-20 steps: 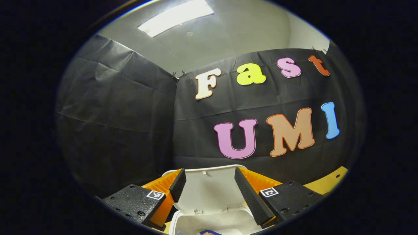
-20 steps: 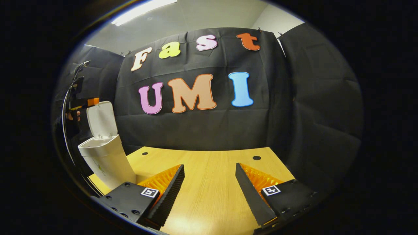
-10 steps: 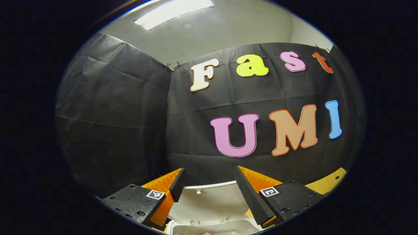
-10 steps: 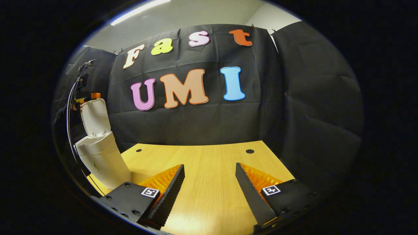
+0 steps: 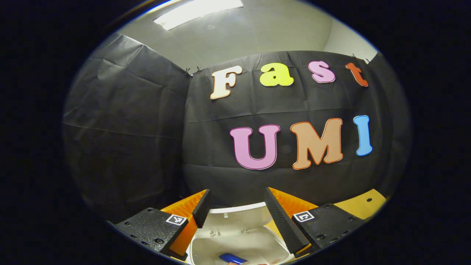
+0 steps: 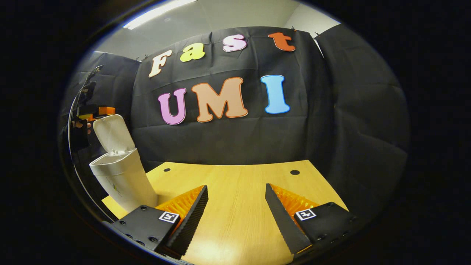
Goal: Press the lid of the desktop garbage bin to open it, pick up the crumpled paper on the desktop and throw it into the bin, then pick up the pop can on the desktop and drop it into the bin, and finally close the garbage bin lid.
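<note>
The white bin (image 6: 123,180) stands at the table's left with its lid (image 6: 112,134) raised and leaning back. In the left gripper view my left gripper (image 5: 236,191) is open just above that lid (image 5: 235,218), whose top edge lies between the fingers. Below it the bin's inside (image 5: 239,246) shows, with a blue pop can (image 5: 232,258) lying in it. The right gripper view shows the left gripper (image 6: 98,110) at the lid's upper edge, held by a hand (image 6: 79,125); I cannot tell if it touches. My right gripper (image 6: 236,187) is open over the bare table, holding nothing.
The wooden table (image 6: 235,176) has two small dark holes (image 6: 294,172) near its far edge. Black cloth walls close the booth behind and on both sides. A table corner (image 5: 362,204) shows to the right of the bin.
The left gripper dropped toward the lid's top edge, then tipped down, so the bin's inside and the blue can show more. The right gripper only swayed slightly and stays open.
</note>
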Tool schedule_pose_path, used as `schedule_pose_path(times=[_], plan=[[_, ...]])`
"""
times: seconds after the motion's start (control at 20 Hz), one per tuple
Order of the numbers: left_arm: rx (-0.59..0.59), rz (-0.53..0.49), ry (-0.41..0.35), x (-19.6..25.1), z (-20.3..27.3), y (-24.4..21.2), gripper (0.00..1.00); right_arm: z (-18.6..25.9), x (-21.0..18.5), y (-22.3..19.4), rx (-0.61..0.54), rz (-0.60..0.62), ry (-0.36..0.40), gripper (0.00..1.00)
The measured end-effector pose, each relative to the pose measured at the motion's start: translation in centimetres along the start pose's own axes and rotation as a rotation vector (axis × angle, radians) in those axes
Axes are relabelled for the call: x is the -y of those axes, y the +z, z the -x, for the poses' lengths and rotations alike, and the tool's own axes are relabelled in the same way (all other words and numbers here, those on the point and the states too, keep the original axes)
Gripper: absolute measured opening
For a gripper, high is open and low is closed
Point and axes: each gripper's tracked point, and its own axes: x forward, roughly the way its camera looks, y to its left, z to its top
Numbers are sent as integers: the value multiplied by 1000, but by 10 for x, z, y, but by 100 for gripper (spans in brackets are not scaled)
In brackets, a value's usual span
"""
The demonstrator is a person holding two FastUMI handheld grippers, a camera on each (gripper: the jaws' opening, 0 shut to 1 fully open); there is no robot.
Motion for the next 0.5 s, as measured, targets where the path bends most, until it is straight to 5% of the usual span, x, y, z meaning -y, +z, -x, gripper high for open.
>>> schedule_pose_path(times=[0.5], plan=[[-103, 17, -49, 23, 67, -62, 90, -6, -20, -5, -18, 10, 70, 94]])
